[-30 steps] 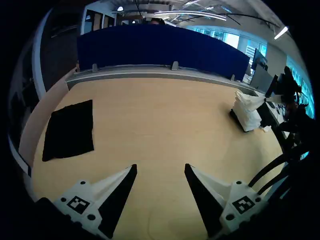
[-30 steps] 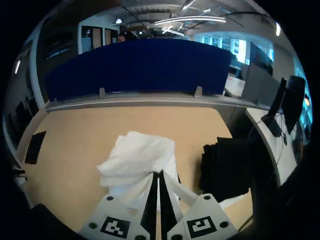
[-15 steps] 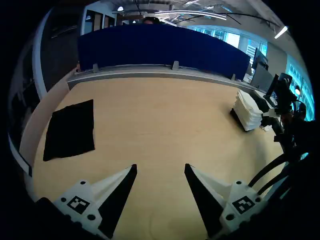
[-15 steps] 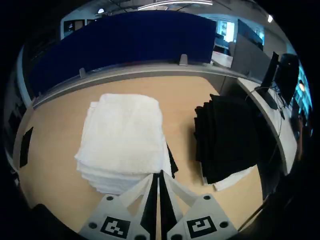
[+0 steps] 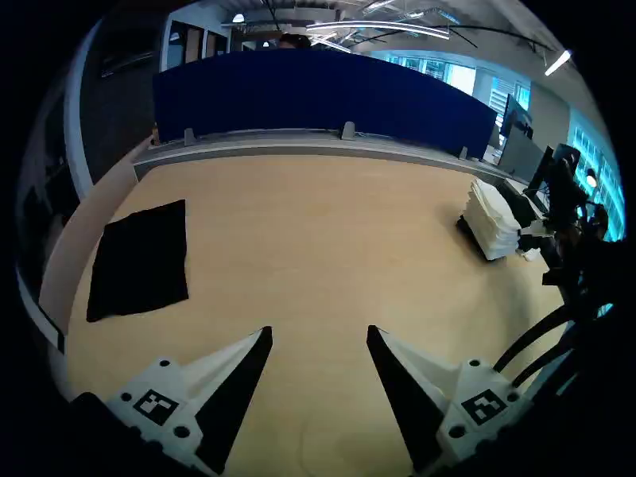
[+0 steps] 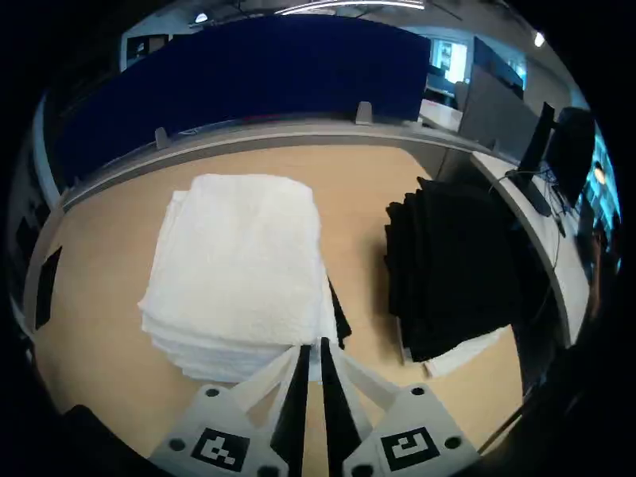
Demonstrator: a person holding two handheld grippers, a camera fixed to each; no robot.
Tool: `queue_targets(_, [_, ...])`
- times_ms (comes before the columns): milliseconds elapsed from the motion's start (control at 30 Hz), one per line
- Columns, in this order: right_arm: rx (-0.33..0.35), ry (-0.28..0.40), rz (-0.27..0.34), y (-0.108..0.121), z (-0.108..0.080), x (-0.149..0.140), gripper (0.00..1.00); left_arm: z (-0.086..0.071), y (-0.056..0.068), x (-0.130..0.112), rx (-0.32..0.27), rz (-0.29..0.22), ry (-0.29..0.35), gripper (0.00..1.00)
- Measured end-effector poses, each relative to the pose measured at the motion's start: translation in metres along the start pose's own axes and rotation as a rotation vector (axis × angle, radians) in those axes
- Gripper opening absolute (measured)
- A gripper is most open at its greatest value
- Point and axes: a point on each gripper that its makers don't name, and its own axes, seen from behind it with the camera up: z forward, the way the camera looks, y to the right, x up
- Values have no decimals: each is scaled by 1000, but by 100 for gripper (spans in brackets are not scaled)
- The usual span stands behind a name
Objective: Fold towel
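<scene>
**Left gripper view.**
- Far left: black cloth [image 5: 137, 258], flat, roughly rectangular and matte. It lies on the table [image 5: 318, 215], a smooth, pale wood-grain laminate.
- Centre foreground: your left gripper [image 5: 318, 328] hovers over bare tabletop. Its white plastic fingers have black inner faces and are spread wide, with nothing between them.
- Markings: each finger base carries a code tag [image 5: 155, 405], a square black-and-white pattern.
- Behind: blue partition [image 5: 318, 91], fabric-faced, standing on a grey rail.
- Far right, near the table's edge: white towel stack [image 5: 491, 219], folded, its layered edges showing.

**Right gripper view.**
- Left of centre: the white towel stack again, thick terry nap, squarish with soft corners, the top towel lying flat.
- Just below it: your right gripper [image 6: 314, 344], fingers nearly together with a thin slit between them. The tips sit at the stack's near edge, and you cannot tell whether they touch cloth.
- Right: black stack [image 6: 453, 270] of folded cloths, near the white one but apart from it.
- Farther right: dark monitor [image 6: 568, 147] on the neighbouring desk.
</scene>
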Motion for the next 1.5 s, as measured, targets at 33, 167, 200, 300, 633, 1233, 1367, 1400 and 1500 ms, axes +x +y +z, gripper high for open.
queue_targets(33, [-3, 6, -1, 1, -1, 0, 20, 0, 0, 0, 0, 1, 0, 88])
queue_targets(167, [-19, 24, 0, 6, -7, 1, 55, 1, 2, 2, -4, 5, 1, 88])
queue_targets(200, [-22, 28, 1, 7, -9, 1, 60, 1, 2, 2, -5, 6, 2, 88])
queue_targets(300, [-30, 40, 5, 12, -14, 0, 70, 2, 4, 4, -8, 8, 2, 88])
queue_targets(633, [-9, 94, 7, 4, -29, 12, 96, 3, 8, 6, -16, 13, 3, 88])
queue_targets(1233, [132, 141, -79, -77, -17, 47, 100, -3, -3, 4, 6, -3, 7, 88])
queue_targets(1367, [143, 119, -99, -84, -9, 37, 100, -4, -5, 1, 10, -7, 6, 88])
queue_targets(1400, [143, 112, -103, -85, -7, 34, 100, -5, -6, 1, 11, -8, 6, 88])
queue_targets(1500, [140, 89, -115, -84, -1, 24, 100, -5, -6, 0, 12, -9, 5, 88])
